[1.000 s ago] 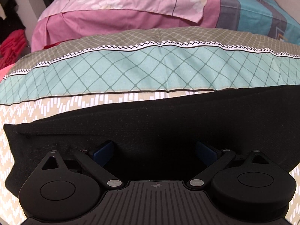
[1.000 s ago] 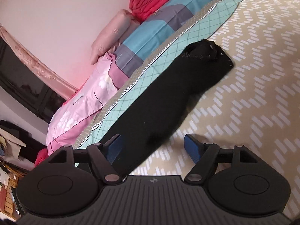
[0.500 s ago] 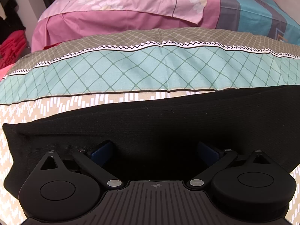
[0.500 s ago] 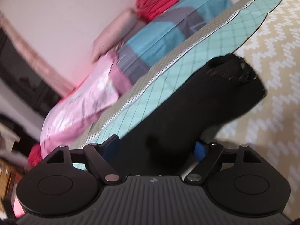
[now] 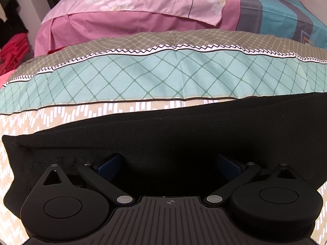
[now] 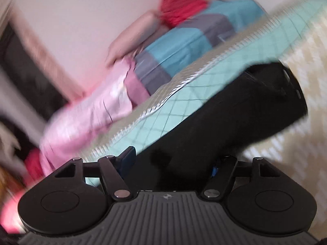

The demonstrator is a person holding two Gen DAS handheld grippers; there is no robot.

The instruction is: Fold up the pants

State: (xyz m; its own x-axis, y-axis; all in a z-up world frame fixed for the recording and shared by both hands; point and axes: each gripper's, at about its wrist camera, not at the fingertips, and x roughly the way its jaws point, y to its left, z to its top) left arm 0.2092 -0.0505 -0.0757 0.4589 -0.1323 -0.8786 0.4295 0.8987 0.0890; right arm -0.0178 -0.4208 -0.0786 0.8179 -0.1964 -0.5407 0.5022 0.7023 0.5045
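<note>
Black pants (image 5: 184, 130) lie lengthwise on the patterned bedspread, folded leg on leg. My left gripper (image 5: 169, 163) is open just above the hem end, its blue pads (image 5: 108, 164) spread wide over the cloth. In the blurred right wrist view the pants (image 6: 235, 118) stretch away to the waistband at the far right. My right gripper (image 6: 173, 159) is open low over the middle of the pants; cloth lies between the fingers and partly hides the right pad (image 6: 214, 170).
The bedspread (image 5: 163, 75) has a teal diamond band and a beige zigzag area (image 6: 296, 153). Pink and blue bedding (image 5: 143, 6) is piled behind it. Red clothes (image 6: 179, 6) sit by the wall. A dark cabinet (image 6: 24, 75) stands at the left.
My right gripper has moved forward and down onto the middle of the pants, still moving fast. My left gripper has barely moved.
</note>
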